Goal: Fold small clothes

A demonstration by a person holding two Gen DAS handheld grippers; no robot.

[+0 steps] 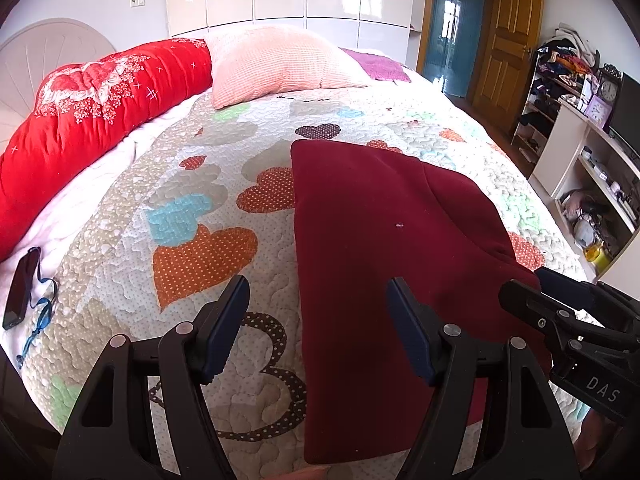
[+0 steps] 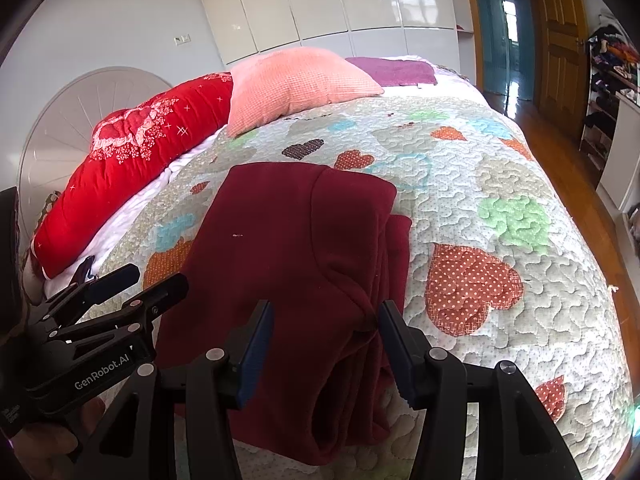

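Left gripper (image 1: 318, 308) and right gripper (image 2: 326, 334), both spread apart, hover over the folded dark-red fleece garment (image 1: 372, 240) near the heart-patterned quilted bed's (image 1: 192, 200) front edge.

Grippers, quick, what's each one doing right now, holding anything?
Left gripper: open, holding nothing, above the maroon garment.
Right gripper: open, holding nothing, over the garment's right folded edge.

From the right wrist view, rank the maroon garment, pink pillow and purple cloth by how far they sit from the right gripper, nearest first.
1. maroon garment: directly under and ahead of the right gripper, whose jaws stand open.
2. pink pillow: farther up the bed, slightly left of centre.
3. purple cloth: at the bed's far edge, behind the pillow's right corner.
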